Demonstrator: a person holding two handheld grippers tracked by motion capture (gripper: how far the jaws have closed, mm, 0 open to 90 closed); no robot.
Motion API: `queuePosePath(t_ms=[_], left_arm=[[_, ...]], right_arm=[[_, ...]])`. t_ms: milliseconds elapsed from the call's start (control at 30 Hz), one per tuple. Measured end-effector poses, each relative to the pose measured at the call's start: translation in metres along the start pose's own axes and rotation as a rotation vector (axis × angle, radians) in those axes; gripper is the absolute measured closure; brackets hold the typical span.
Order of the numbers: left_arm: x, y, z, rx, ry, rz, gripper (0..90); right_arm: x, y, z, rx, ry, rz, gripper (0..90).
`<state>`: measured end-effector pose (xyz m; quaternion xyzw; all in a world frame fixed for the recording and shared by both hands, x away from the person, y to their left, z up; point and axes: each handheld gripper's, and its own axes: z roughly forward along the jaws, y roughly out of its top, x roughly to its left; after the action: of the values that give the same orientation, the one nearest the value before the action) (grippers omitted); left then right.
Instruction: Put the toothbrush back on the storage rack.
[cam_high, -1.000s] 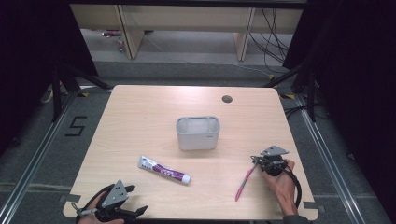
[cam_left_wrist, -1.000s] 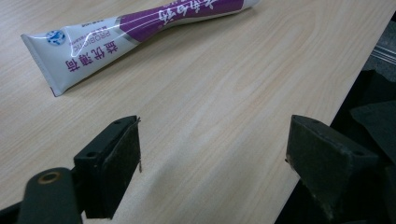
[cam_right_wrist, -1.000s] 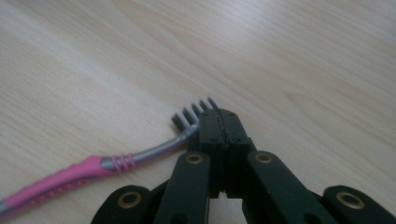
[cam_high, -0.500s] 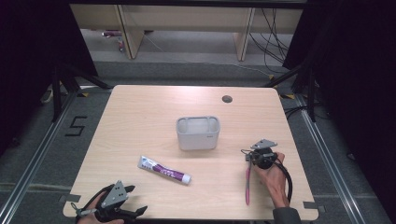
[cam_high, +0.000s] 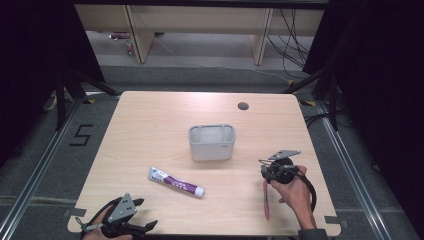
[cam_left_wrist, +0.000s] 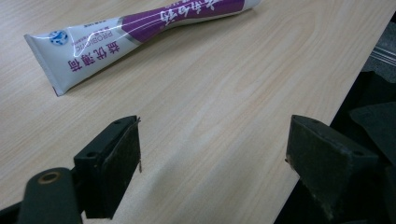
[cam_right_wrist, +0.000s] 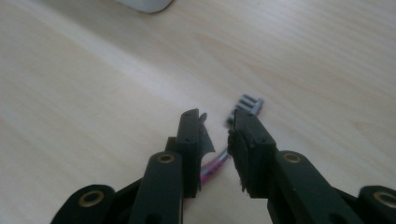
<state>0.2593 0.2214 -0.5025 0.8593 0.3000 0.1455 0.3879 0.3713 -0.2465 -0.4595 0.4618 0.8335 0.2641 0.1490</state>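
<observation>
The right gripper (cam_right_wrist: 217, 126) has just been opening its jaws over the pink toothbrush (cam_high: 265, 197), which lies on the table (cam_high: 150, 130). I'd lift straight up. Left gripper (cam_high: 122, 220) jaws are apart, empty.

On the table (cam_high: 150, 125), the toothpaste tube (cam_high: 176, 182) lies left of the toothbrush (cam_high: 266, 199), before the container (cam_high: 211, 142).

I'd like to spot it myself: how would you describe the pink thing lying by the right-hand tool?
Start at the grey tub in the middle of the wooden table, then look toward the near right corner. There lies a slim pink toothbrush, partly under the right gripper. Unlike the fat white-and-purple tube, it is thin and stick-like.
</observation>
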Motion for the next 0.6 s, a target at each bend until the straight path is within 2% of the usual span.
queuePosePath(t_ms=[67, 100, 200, 233, 333, 367, 400, 533, 567, 600], left_arm=[[-0.001, 0.0, 0.0, -0.006, -0.002, -0.008, 17.4], [-0.002, 0.0, 0.001, -0.022, -0.007, -0.026, 17.4], [-0.002, 0.0, 0.001, -0.011, -0.002, -0.012, 17.4], [-0.003, 0.0, 0.001, -0.025, -0.01, -0.029, 17.4], [-0.001, 0.0, 0.0, -0.006, -0.011, -0.009, 17.4], [-0.002, 0.0, 0.001, -0.024, -0.009, -0.026, 17.4], [-0.001, 0.0, 0.0, -0.013, -0.01, -0.014, 17.4], [-0.001, 0.0, 0.0, -0.001, -0.004, -0.005, 17.4], [-0.003, 0.0, 0.002, -0.028, -0.011, -0.032, 17.4], [-0.002, 0.0, 0.002, -0.022, -0.008, -0.026, 17.4]], right_arm=[[0.003, 0.0, -0.002, 0.015, 0.002, 0.004, 70.7], [0.007, 0.0, -0.003, 0.031, 0.007, 0.013, 70.5], [0.009, 0.0, -0.004, 0.094, 0.006, -0.012, 69.0], [0.01, 0.0, -0.004, 0.111, 0.008, -0.015, 68.7], [0.012, -0.002, -0.001, 0.161, 0.01, 0.004, 67.9], [0.011, -0.003, 0.0, 0.168, 0.011, -0.011, 67.9], [0.01, -0.004, 0.002, 0.194, 0.014, 0.009, 67.9], [0.01, -0.007, 0.003, 0.233, 0.017, 0.0, 67.8], [0.01, -0.007, 0.003, 0.233, 0.017, 0.0, 67.8], [0.009, -0.007, 0.005, 0.228, 0.015, -0.012, 67.8]])
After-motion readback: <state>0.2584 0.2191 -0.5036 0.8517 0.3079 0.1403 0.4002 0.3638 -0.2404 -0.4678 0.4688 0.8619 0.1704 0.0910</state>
